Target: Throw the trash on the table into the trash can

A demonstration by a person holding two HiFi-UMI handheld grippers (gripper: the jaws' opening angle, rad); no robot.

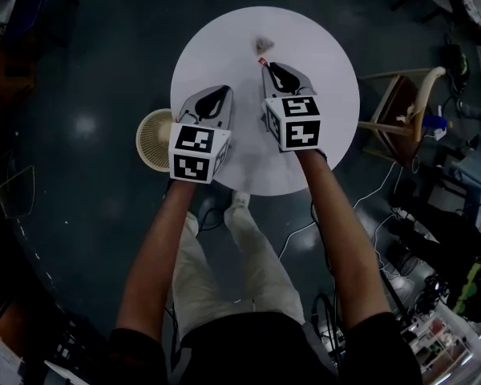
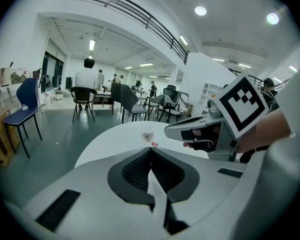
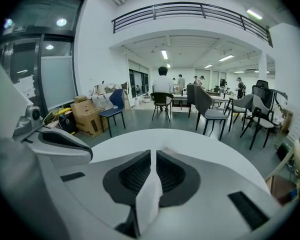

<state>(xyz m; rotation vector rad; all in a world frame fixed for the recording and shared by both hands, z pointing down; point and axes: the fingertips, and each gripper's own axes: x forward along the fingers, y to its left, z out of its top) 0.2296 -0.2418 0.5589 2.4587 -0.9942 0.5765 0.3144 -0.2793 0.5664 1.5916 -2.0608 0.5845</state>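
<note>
On the round white table lie a crumpled grey scrap and a small red scrap. My right gripper is shut with nothing in it, its tip just short of the red scrap. My left gripper hovers over the table's left part, also shut and empty. In the left gripper view the shut left gripper points at the grey scrap and red scrap. In the right gripper view the right gripper stands shut, with the grey scrap just beyond it.
A round woven trash can stands on the floor at the table's left edge, partly under my left gripper. A wooden chair sits right of the table. Cables and clutter cover the floor at the right. Chairs and people stand far off.
</note>
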